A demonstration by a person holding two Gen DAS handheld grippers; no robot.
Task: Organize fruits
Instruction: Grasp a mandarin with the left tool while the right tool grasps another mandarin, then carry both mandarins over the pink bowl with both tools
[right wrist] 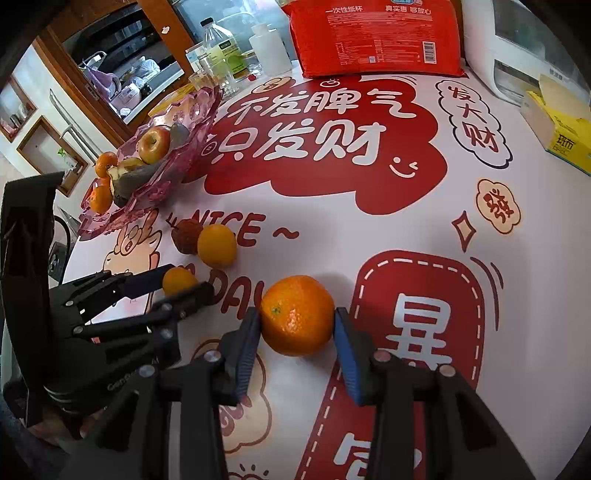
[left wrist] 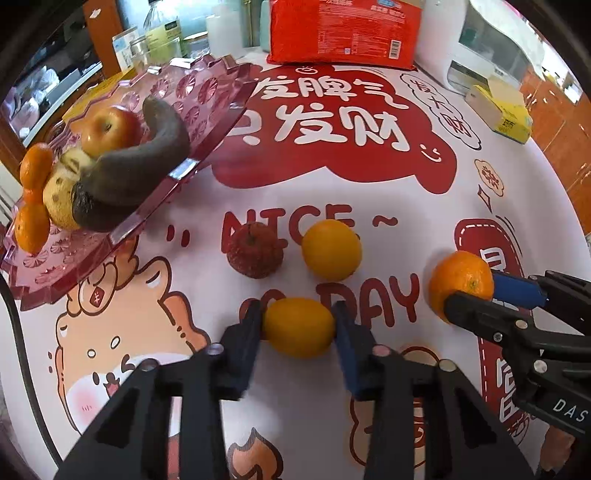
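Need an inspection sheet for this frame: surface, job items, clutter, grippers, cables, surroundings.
Surface: tablecloth with red cartoon print, fruit lying loose on it.
Job's things: pink fruit tray holds an apple, tangerines, a blackened banana; a dark red fruit and a yellow orange lie loose.
Clutter: red packet, bottles, yellow box.
Grippers: left gripper fingers against a yellow citrus; right gripper fingers against an orange.
Cables: black cord at the table's edge.
Surroundings: wooden cabinets, white appliance.
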